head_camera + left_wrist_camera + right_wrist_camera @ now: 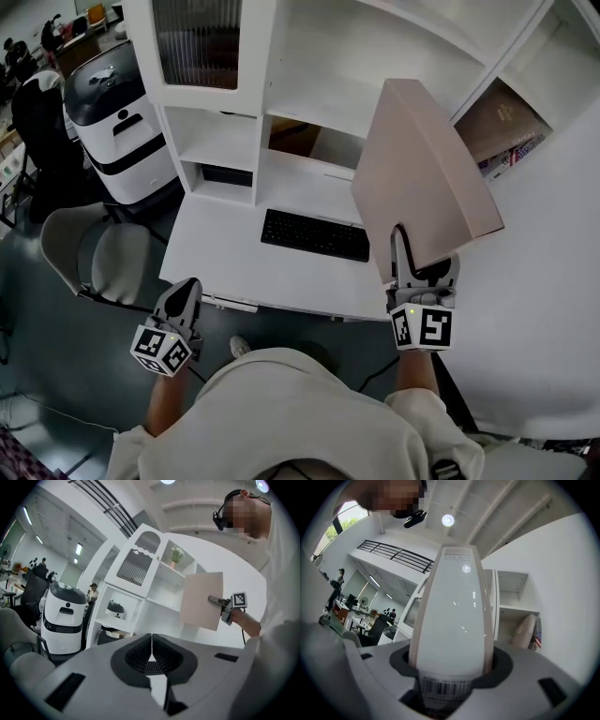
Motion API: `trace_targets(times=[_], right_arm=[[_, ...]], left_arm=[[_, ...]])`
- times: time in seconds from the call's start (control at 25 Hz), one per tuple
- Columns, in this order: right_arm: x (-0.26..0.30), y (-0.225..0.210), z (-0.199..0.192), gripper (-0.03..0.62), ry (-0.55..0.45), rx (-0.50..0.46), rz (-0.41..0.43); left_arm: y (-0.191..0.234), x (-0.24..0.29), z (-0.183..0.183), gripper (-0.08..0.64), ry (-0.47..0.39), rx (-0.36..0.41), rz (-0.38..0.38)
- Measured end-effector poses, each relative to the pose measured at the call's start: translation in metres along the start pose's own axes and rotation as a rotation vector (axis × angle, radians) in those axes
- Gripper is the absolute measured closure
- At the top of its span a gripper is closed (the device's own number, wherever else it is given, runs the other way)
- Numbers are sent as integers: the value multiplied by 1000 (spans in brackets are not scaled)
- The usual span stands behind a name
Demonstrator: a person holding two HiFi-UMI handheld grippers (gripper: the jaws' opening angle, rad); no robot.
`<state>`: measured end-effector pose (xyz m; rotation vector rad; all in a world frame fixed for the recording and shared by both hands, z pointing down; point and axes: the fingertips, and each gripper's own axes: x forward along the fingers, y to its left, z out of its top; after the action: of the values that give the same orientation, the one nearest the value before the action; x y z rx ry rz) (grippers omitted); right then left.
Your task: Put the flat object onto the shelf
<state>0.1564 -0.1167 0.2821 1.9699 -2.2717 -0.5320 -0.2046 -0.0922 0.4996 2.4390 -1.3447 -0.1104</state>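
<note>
My right gripper [410,267] is shut on the lower edge of a flat beige box [422,173], which it holds up on edge in front of the white shelf unit [319,112]. In the right gripper view the flat box [452,620] stands between the jaws, its white spine and barcode label towards the camera. The left gripper view shows the flat box [202,600] as a pale pink panel at the right, off the desk. My left gripper [187,292] is low at the left, before the desk's front edge, its jaws shut with nothing in them [152,651].
A black keyboard [314,234] lies on the white desk [216,267]. Books and a brown box [502,127] lean in the right shelf compartment. A white-and-black machine [117,122] and a grey chair [98,248] stand at the left. The person's torso fills the bottom of the head view.
</note>
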Motion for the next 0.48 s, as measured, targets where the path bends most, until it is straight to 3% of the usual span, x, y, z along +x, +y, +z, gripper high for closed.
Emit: trace_targets(times=[0.48], right_arm=[[55,12,30,313,20,-259,60]], left_arm=[[24,14,4,555,-18,-27,14]])
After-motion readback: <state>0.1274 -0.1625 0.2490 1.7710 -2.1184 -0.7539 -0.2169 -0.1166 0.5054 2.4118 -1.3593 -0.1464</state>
